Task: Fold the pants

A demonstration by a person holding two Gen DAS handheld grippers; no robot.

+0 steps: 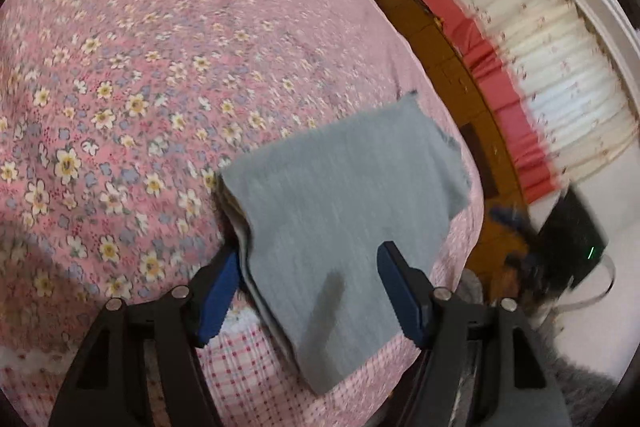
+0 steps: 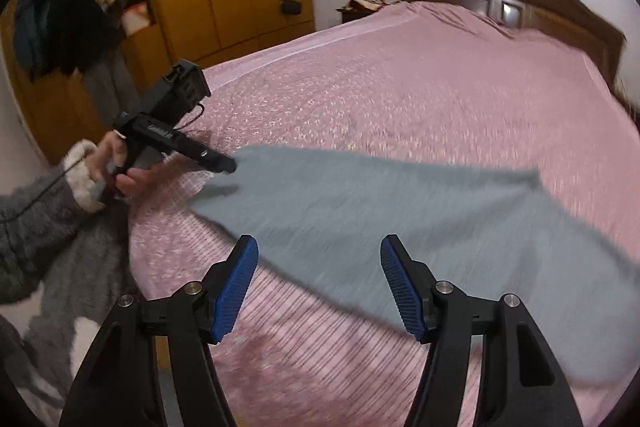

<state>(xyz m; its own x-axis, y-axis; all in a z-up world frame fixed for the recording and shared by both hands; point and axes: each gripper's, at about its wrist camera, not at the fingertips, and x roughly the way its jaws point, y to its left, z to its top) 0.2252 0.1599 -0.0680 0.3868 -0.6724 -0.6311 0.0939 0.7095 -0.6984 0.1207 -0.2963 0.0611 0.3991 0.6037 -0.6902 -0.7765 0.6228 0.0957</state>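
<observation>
Lying flat, grey pants (image 1: 344, 187), folded, layered edges leftward.

Both wrist views near shared pants (image 1: 340, 195)

We see the grey pants (image 1: 344, 187) folded into a stack on the pink floral bed (image 1: 160, 47), near its edge. Our left tool (image 1: 308, 283) hangs over them, blue fingers (image 1: 218, 301) spread wide on either side, gripping nothing.
</observation>
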